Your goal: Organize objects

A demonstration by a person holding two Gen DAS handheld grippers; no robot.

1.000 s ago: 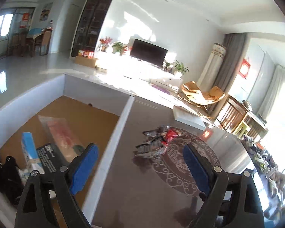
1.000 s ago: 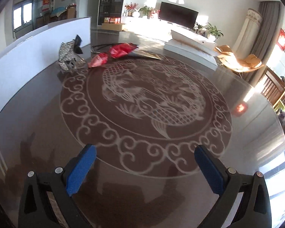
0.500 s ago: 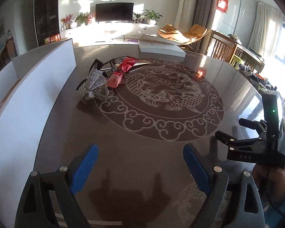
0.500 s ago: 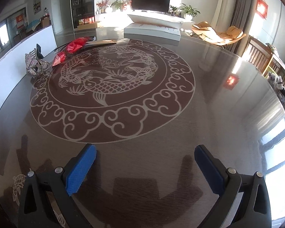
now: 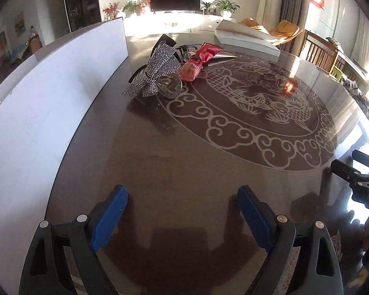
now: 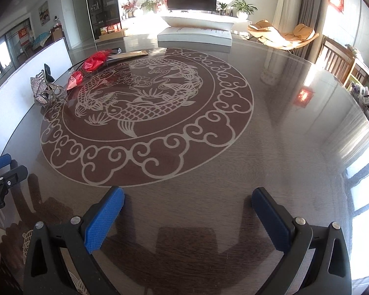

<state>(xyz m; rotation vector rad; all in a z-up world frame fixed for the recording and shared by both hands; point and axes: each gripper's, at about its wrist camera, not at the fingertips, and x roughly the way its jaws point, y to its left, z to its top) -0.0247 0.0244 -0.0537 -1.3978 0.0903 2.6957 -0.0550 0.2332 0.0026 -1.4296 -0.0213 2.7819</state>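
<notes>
Between the blue pads of the left tool (image 5: 182, 211) nothing but dark counter (image 5: 189, 162), jaws spread wide; right tool (image 6: 188, 217) likewise gaping and empty. Both tilt down, poised to pick, I'd say. Farther off, beside the white box wall (image 5: 61, 78), waits the clutter: a sparkly bow (image 5: 157, 73) touching a red packet (image 5: 196, 61).

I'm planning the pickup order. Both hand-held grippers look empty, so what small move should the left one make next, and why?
Probably ease the left hand-held gripper forward toward the sparkly bow. Its jaws are open and empty, and the bow is the nearest piece of the small pile beside the white box wall.
</notes>
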